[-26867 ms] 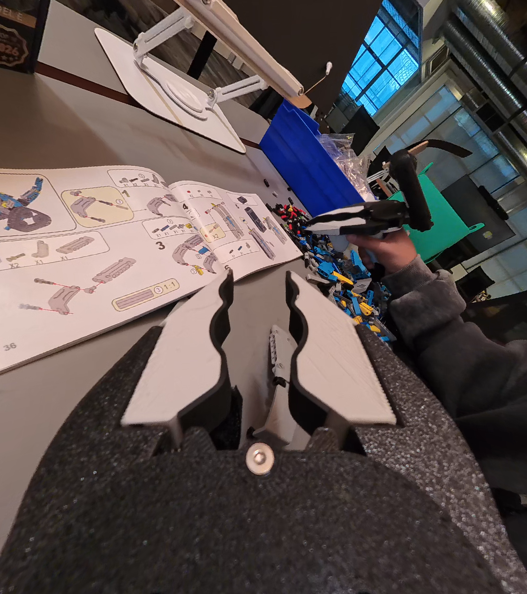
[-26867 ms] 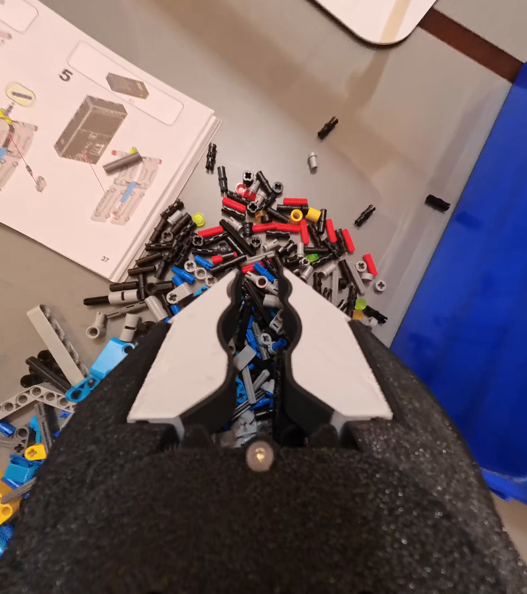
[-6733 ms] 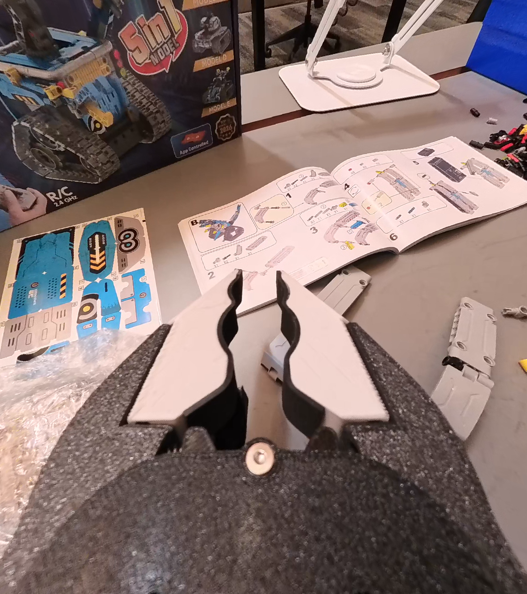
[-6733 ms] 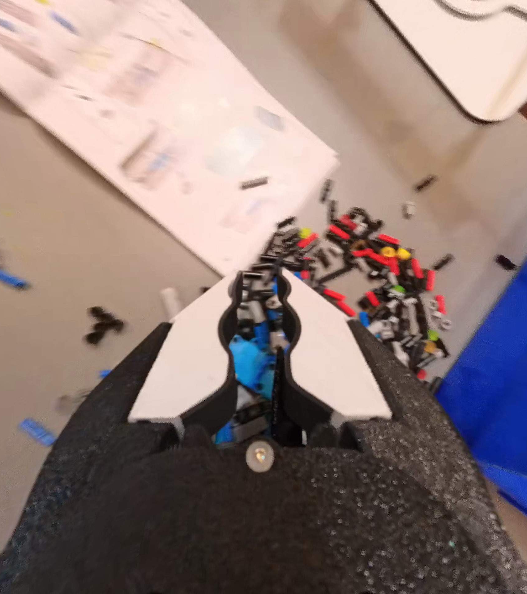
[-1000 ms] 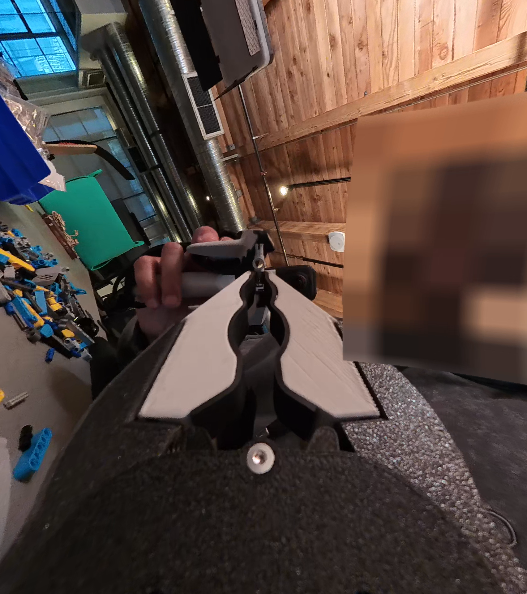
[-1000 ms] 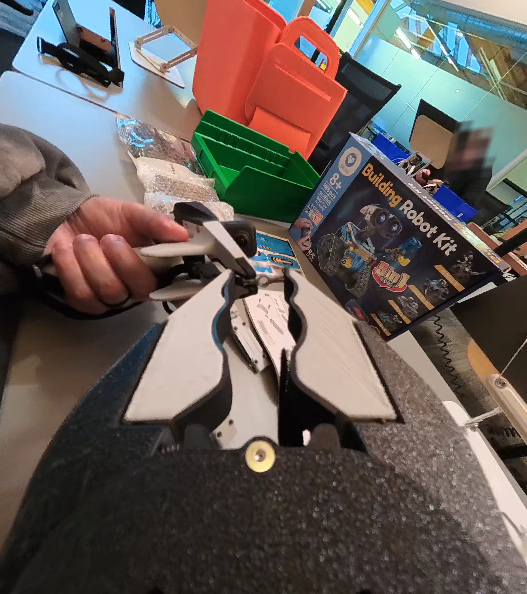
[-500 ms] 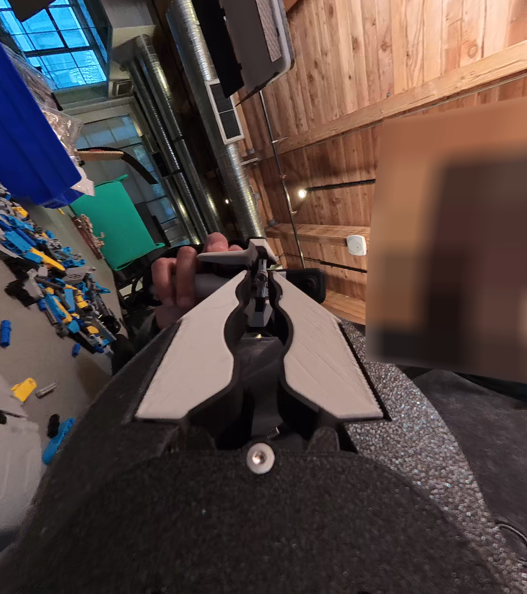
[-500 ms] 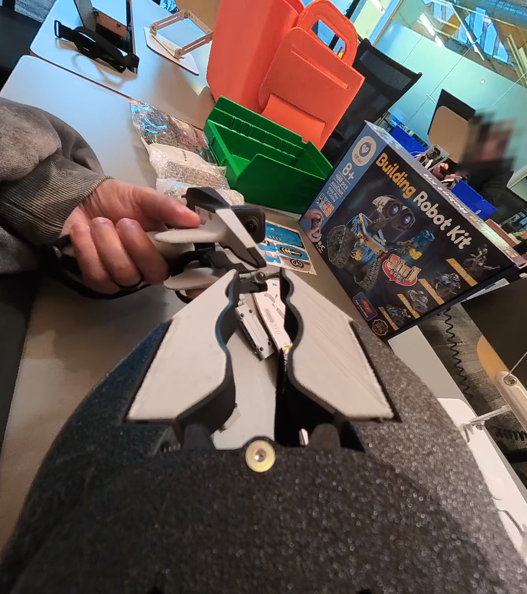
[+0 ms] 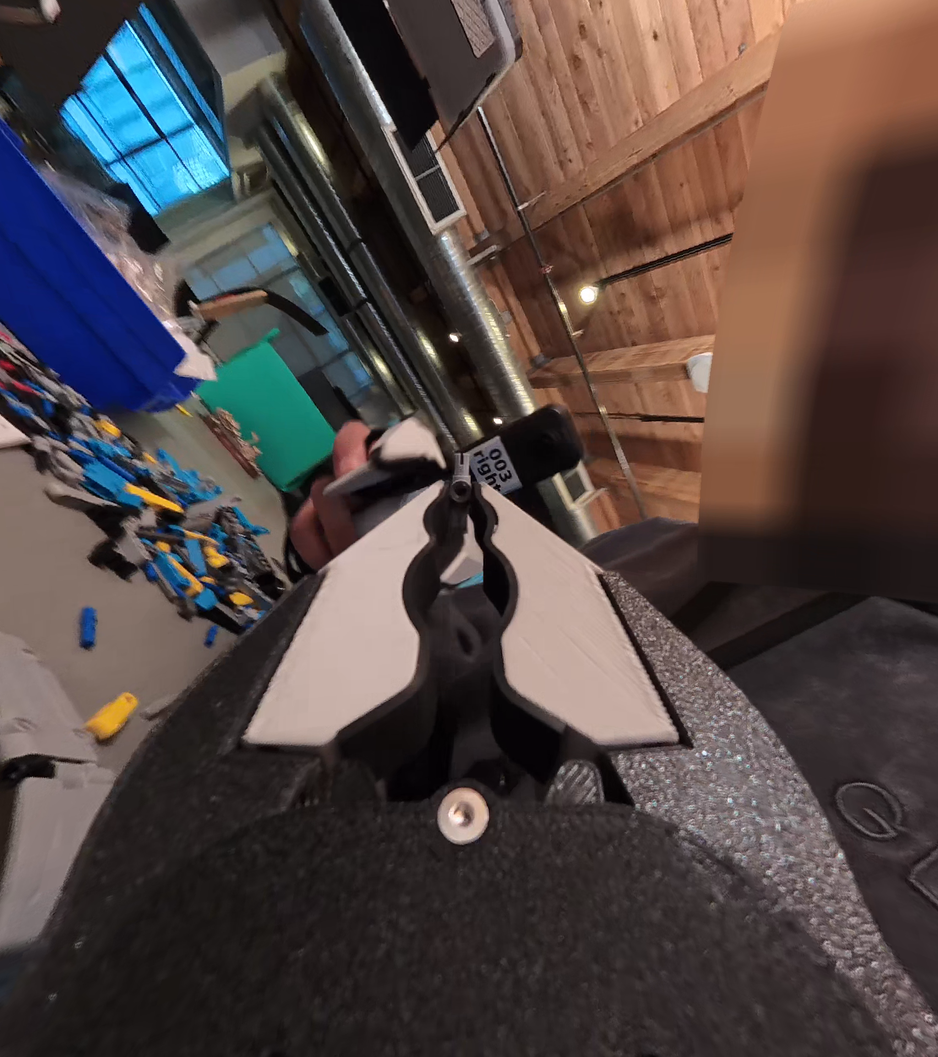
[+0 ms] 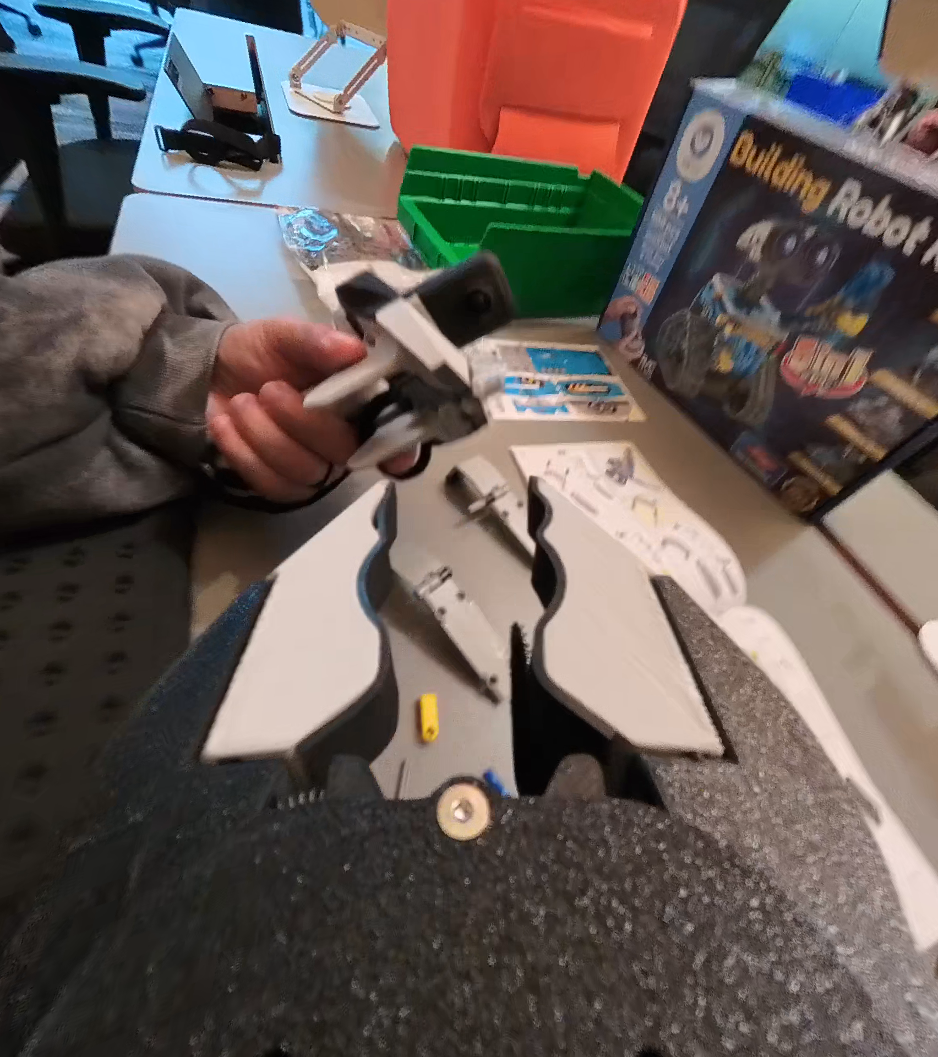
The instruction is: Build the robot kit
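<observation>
My left gripper (image 9: 462, 496) is shut on a small grey pin piece (image 9: 460, 491) that sticks out at its tips, held up in the air. It also shows in the right wrist view (image 10: 444, 412), held by a hand in a grey sleeve (image 10: 278, 412). My right gripper (image 10: 462, 495) is open and empty, above the table and a little apart from the left gripper. It also shows in the left wrist view (image 9: 392, 457), just beyond the pin. Two long grey panels (image 10: 446, 606) and a yellow piece (image 10: 428, 718) lie on the table under the right gripper.
An open instruction booklet (image 10: 632, 515), a sticker sheet (image 10: 558, 383), a kit box (image 10: 827, 274), a green bin (image 10: 518, 229) and an orange bag (image 10: 518, 74) lie beyond. A pile of loose bricks (image 9: 169, 526) sits by a blue bin (image 9: 26, 257). Both grippers' tips are close together, under 4 cm apart.
My right gripper has opened wider and drawn back from the left gripper's tips, where it was half a second ago. The left gripper keeps the grey pin and has tilted.
</observation>
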Motion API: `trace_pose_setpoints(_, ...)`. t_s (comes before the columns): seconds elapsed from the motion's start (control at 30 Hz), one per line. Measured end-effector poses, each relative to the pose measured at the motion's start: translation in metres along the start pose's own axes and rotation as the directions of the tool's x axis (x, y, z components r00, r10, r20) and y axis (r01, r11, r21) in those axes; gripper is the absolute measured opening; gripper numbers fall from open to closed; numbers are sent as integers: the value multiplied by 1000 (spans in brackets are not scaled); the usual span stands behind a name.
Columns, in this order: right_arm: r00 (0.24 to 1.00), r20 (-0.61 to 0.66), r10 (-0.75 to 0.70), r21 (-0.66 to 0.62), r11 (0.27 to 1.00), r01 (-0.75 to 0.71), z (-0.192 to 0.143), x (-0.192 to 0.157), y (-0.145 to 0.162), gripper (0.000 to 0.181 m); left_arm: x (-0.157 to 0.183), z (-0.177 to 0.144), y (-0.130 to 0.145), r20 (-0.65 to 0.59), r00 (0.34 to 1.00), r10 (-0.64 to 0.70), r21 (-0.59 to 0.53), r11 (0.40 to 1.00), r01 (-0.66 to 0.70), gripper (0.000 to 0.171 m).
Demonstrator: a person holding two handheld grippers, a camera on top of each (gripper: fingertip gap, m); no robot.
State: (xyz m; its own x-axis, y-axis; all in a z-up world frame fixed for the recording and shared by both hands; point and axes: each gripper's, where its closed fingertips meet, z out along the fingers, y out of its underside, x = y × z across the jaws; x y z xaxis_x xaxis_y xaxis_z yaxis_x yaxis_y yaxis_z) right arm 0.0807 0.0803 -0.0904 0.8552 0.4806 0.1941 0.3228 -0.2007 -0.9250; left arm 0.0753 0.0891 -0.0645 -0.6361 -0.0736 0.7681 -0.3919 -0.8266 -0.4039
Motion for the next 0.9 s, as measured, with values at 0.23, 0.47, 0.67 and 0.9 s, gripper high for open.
trace_pose_setpoints(0.23,977,-58,203,-336,918,-211,-39,5,101,30,1,-2,-7,16,999,48,20,999,-48,5)
trace_pose_setpoints(0.47,946,-62,317,-464,830,-308,-36,-15,152,20,-2,-3,-9,14,999,36,24,999,-37,6)
trace_pose_setpoints(0.67,959,-46,280,-475,838,-268,-34,-17,155,16,-2,-4,-10,18,999,36,25,999,-37,6)
trace_pose_setpoints(0.9,963,115,243,-407,896,-177,-23,-45,132,14,-2,-4,-9,23,999,35,23,999,-36,6)
